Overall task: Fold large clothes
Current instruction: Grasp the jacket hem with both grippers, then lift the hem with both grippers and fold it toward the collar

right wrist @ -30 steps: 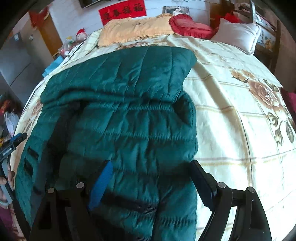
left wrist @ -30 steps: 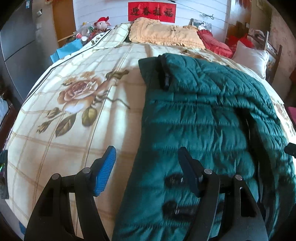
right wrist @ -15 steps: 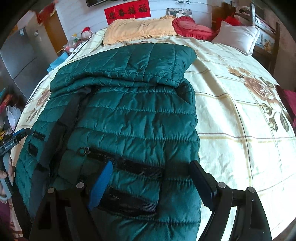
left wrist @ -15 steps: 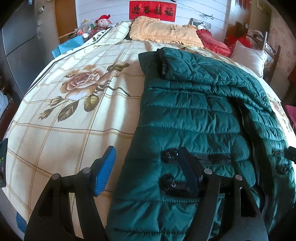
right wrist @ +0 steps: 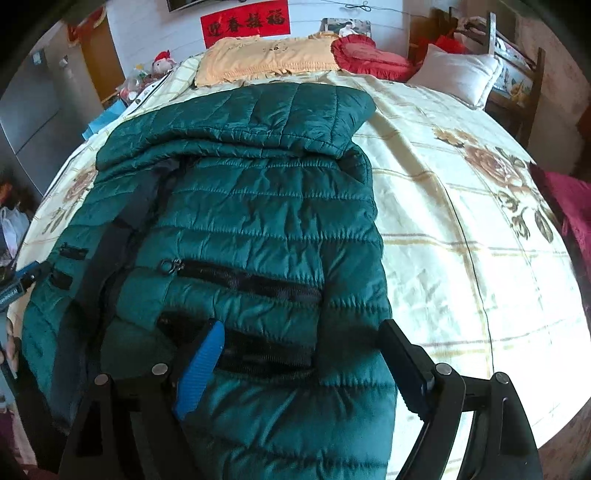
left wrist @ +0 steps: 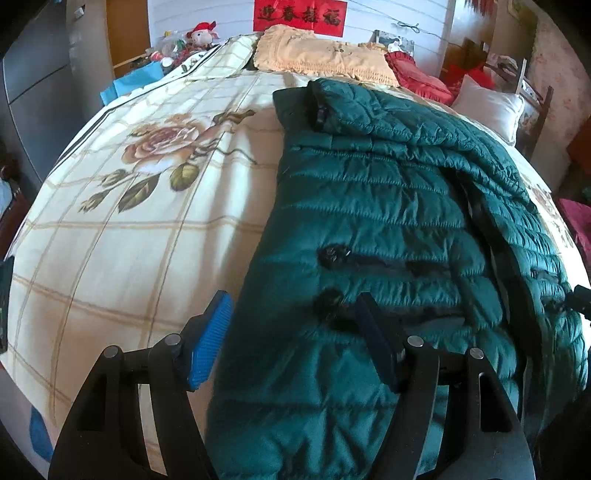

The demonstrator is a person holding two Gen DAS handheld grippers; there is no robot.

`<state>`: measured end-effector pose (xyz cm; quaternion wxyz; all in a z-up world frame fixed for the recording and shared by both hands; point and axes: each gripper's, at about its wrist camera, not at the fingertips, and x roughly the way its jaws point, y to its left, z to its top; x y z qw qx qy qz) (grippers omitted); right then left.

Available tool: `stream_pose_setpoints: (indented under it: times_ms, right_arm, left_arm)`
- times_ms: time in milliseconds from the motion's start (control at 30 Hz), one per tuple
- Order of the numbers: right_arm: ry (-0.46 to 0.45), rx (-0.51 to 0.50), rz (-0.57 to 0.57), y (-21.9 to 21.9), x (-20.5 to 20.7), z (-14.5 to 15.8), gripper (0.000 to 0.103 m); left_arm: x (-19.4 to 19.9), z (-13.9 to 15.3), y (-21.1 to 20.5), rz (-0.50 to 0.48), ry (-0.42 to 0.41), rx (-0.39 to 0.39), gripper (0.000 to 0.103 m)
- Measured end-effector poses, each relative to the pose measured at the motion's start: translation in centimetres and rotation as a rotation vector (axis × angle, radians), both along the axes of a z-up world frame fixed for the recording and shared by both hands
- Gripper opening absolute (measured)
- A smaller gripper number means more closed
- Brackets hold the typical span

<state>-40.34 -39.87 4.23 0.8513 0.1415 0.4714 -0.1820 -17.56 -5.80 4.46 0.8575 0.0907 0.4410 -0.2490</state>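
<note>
A green quilted jacket [left wrist: 388,206] lies lengthwise on a flowered bedspread [left wrist: 129,229], sides apparently folded inward, hem still unfolded. The left gripper [left wrist: 291,339] and right gripper [right wrist: 303,354] hang over its near end, both spread wide and grasping nothing.

- Quilted green jacket [right wrist: 258,206]: one, spread on the bed.
- Black zip pockets [right wrist: 243,280] on its near panel: two.
- Grippers: two, left gripper [left wrist: 291,321] and right gripper [right wrist: 303,339], both with jaws apart.
- Floral bedspread [left wrist: 122,236]: one.
- Far pillows: yellow [right wrist: 266,59], red [right wrist: 369,57], white [right wrist: 458,70], one each.
- Red wall banner [right wrist: 245,22]: one.
- Plush toy [left wrist: 201,31], far left: one.
</note>
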Motion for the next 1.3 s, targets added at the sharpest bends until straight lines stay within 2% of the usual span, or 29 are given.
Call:
stream_pose_setpoints:
  times_ms: [367, 533, 833, 933, 1100, 1300]
  right_arm:
    - [0.045, 0.037, -0.028, -0.7, -5.4, 0.3, 0.087]
    - [0.099, 0.112, -0.023, -1.6, -7.8, -0.4, 0.091]
    - [0.081, 0.331, 0.042, -0.6, -8.4, -1.8, 0.091]
    - [0.096, 0.363, 0.064, 0.0, -7.9, -2.5, 0.091]
    - [0.099, 0.392, 0.108, 1.0, -7.5, -3.0, 0.091]
    - [0.094, 0.399, 0.126, 1.5, -6.8, -3.1, 0.092]
  left_arm:
    - [-1.2, -0.6, 4.3, 0.018, 0.117, -0.021, 0.070]
    - [-1.5, -1.4, 5.4, -0.005, 0.207, -0.043, 0.070]
    - [-1.9, -2.3, 6.3, -0.019, 0.336, -0.092, 0.070]
    - [-2.2, -2.2, 6.1, -0.034, 0.317, -0.067, 0.070]
    - [-2.2, -2.3, 6.9, -0.035, 0.338, -0.078, 0.070]
    - [-3.5, -2.2, 5.9, -0.086, 0.344, -0.034, 0.070]
